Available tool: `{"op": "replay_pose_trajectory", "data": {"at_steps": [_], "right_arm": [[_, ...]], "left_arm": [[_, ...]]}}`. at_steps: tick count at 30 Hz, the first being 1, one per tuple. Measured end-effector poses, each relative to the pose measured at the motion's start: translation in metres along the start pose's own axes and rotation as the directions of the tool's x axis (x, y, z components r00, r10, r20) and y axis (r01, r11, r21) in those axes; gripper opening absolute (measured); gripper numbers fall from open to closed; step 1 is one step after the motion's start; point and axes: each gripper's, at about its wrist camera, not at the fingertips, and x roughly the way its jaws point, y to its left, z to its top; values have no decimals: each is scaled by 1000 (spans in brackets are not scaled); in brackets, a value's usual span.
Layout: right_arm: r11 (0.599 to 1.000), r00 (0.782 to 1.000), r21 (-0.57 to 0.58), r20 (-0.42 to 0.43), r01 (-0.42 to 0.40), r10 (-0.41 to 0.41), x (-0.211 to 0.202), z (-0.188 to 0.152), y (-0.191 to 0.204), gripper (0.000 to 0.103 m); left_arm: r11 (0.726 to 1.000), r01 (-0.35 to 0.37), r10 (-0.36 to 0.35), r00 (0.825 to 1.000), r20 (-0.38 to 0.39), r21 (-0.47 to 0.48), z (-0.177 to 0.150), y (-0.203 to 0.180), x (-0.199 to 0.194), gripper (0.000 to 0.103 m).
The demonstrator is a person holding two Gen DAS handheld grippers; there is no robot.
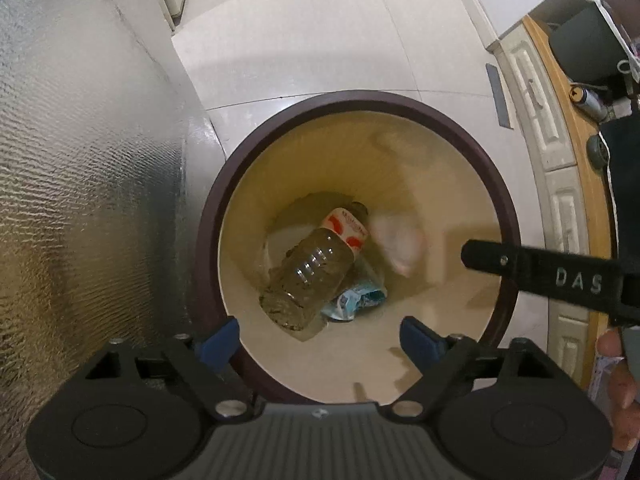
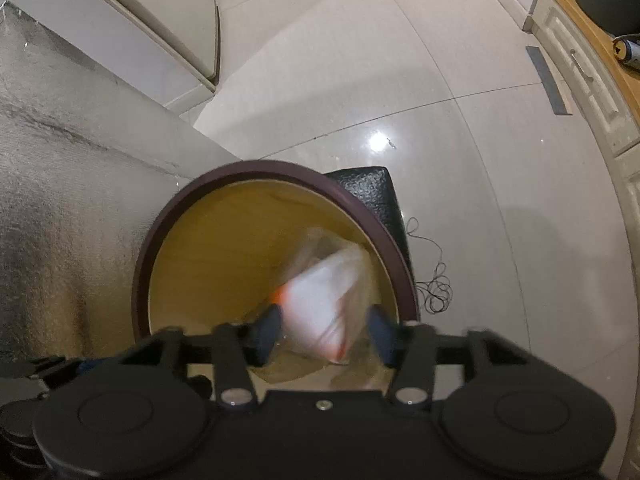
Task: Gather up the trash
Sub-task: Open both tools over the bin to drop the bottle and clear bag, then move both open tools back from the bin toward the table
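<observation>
The pale tiled floor [image 2: 460, 128] fills most of both views. Along its left side runs a large surface wrapped in silvery embossed foil [image 1: 80, 200], which rises right beside the bin. On the far right a cream panelled cabinet [image 1: 556, 184] with a wooden top curves out of view, carrying dark items too cut off to name.

The round trash bin [image 1: 224, 216], dark brown at the rim and beige inside, stands on the floor against the foil surface. Seen from the right wrist, a black textured box [image 2: 372, 192] sits just behind the bin, partly hidden by its rim, and a tangle of thin black cord [image 2: 436, 288] lies on the floor beside it.

At the bottom of the bin lies a clear plastic bottle [image 1: 308, 272] with a red and white label, tilted on its side. A crumpled blue wrapper [image 1: 356, 300] is tucked under its lower end.

A white and orange plastic bag [image 2: 324, 304] is inside the bin near the right wall, blurred in both views, so its exact shape is hard to make out; whether it touches anything cannot be told.

The left gripper [image 1: 320, 336] hovers over the bin's near rim, its blue fingers [image 1: 420, 340] spread wide and holding nothing. The right gripper [image 2: 326, 332] is above the bin with fingers [image 2: 268, 332] parted, the bag showing between them but ungripped.
</observation>
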Motion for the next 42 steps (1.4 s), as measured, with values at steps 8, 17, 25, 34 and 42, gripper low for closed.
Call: {"op": "replay_pose_trajectory", "data": {"at_steps": [8, 17, 25, 34, 42], "right_arm": [[998, 999, -53, -42, -28, 26, -15, -17, -2, 62], [996, 999, -87, 10, -36, 37, -50, -26, -6, 83], [994, 998, -111, 53, -26, 32, -80, -32, -9, 100], [983, 995, -180, 104, 24, -5, -119, -40, -6, 103], [975, 990, -218, 139, 45, -15, -158, -57, -4, 103]], "left_arm": [[1000, -17, 17, 1000, 5, 11, -9, 0, -8, 103], [1000, -30, 30, 999, 39, 7, -22, 1, -31, 103], [999, -45, 46, 996, 82, -19, -35, 2, -64, 103], [999, -39, 43, 988, 149, -31, -53, -1, -106, 103], [999, -34, 38, 975, 218, -22, -75, -7, -148, 103]]}}
